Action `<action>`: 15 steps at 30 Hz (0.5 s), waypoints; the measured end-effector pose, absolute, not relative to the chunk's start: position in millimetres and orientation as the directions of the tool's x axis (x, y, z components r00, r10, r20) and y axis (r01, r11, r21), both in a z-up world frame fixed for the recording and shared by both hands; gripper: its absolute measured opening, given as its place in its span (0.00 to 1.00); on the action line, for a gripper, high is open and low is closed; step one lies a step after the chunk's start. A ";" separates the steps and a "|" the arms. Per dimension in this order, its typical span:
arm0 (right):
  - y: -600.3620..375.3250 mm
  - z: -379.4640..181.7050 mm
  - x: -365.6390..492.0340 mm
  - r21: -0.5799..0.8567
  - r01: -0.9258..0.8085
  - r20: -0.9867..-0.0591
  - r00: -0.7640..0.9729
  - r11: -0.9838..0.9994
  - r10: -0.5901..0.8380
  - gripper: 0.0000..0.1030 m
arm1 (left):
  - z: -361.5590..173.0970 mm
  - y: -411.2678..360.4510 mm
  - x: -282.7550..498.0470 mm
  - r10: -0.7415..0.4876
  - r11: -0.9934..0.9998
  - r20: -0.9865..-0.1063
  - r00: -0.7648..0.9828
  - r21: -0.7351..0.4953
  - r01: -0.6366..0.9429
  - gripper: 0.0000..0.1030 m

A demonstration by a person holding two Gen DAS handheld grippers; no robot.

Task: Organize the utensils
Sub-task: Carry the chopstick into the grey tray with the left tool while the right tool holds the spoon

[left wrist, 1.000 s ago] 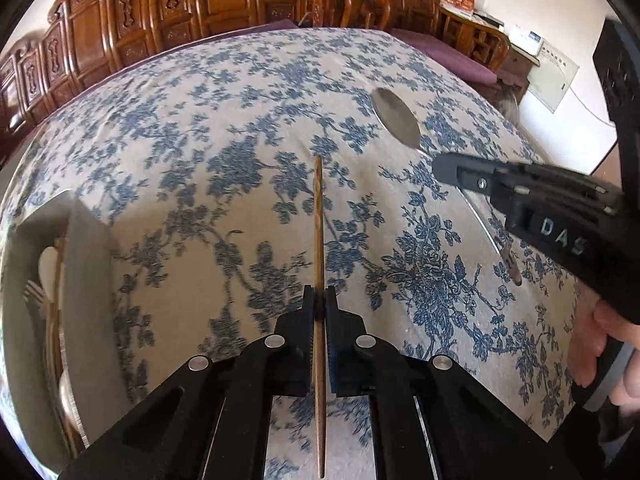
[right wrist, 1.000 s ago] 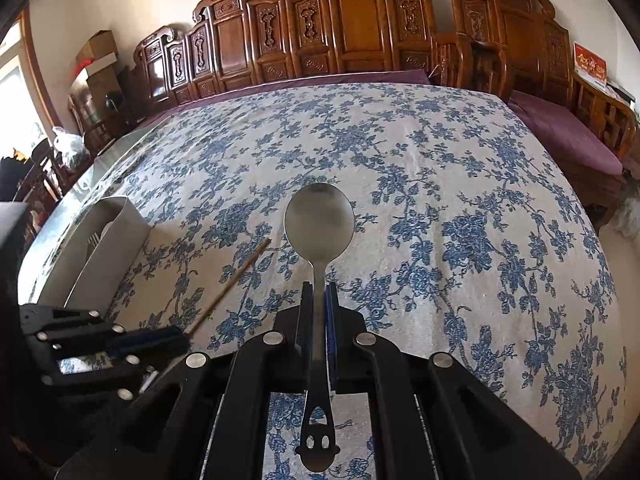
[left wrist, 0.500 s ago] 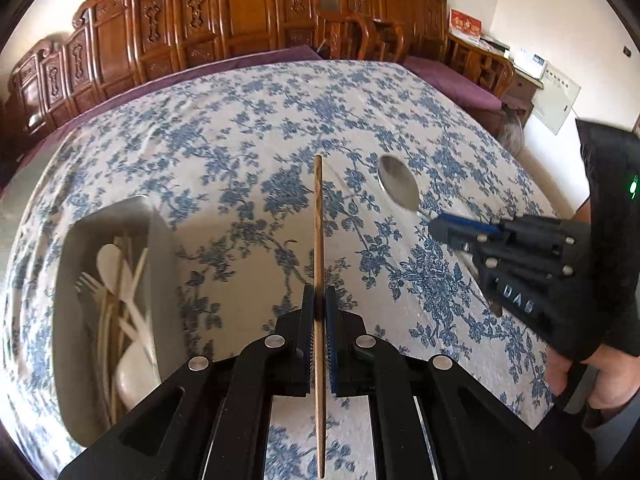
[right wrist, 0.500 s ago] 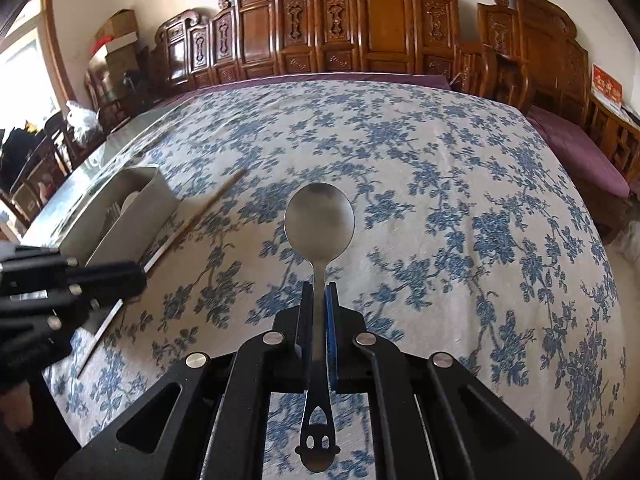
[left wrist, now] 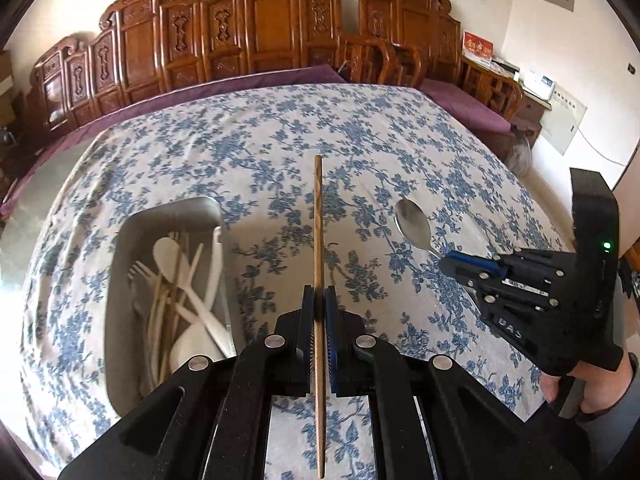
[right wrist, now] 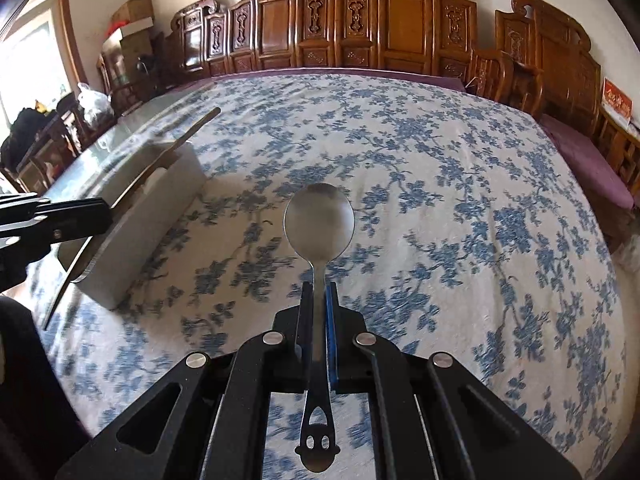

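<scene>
Left claw (left wrist: pixel 319 300) clamps long brown wooden chopstick (left wrist: pixel 318 216), axis pointing away, parallel to grey rectangular utensil tray (left wrist: pixel 120 248) just left below. Right claw (right wrist: pixel 319 300) grips round-bowled steel spoon (right wrist: pixel 319 224), farther right over counter (left wrist: pixel 400 152).

My left gripper (left wrist: pixel 319 312) is matte black plastic, angular linkage arms studded with round silver screws, blue ribbed pads inside. My right gripper (left wrist: pixel 448 258) matches: black body, blue tip, silver screws, pale raised letters on its side, one green light glowing. Bare skin of my right hand (left wrist: pixel 592 384) shows beneath.
</scene>
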State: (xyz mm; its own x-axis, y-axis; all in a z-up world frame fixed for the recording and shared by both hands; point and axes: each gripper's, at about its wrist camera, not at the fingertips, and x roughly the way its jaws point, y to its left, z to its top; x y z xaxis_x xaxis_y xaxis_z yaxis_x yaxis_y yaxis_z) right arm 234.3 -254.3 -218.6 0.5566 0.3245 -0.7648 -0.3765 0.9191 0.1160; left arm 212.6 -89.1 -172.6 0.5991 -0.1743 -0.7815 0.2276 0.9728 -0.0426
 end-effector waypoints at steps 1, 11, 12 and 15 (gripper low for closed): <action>-252.9 -215.9 231.4 0.116 -0.382 -0.761 0.559 0.917 0.329 0.07 | -170.8 -85.9 211.2 -0.172 0.974 -0.779 0.602 -0.042 0.225 0.04; -230.0 -190.2 206.2 0.166 -0.429 -0.706 0.577 0.888 0.411 0.07 | -161.1 -52.9 208.4 -0.140 0.981 -0.765 0.629 -0.023 0.191 0.04; -226.4 -188.4 203.6 0.167 -0.438 -0.702 0.577 0.884 0.418 0.07 | -161.0 -49.0 208.7 -0.136 0.982 -0.765 0.630 -0.021 0.187 0.04; -220.1 -185.8 199.8 0.167 -0.452 -0.696 0.575 0.876 0.430 0.07 | -161.6 -36.2 213.1 -0.125 0.984 -0.766 0.630 -0.017 0.176 0.04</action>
State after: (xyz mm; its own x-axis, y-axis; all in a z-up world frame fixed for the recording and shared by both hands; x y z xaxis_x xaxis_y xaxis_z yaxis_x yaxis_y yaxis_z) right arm 199.8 -220.1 -185.8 0.5755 0.4295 -0.6959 -0.4516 0.8764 0.1674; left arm 213.1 -36.2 -161.6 0.6300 -0.1254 -0.7664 0.1755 0.9843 -0.0168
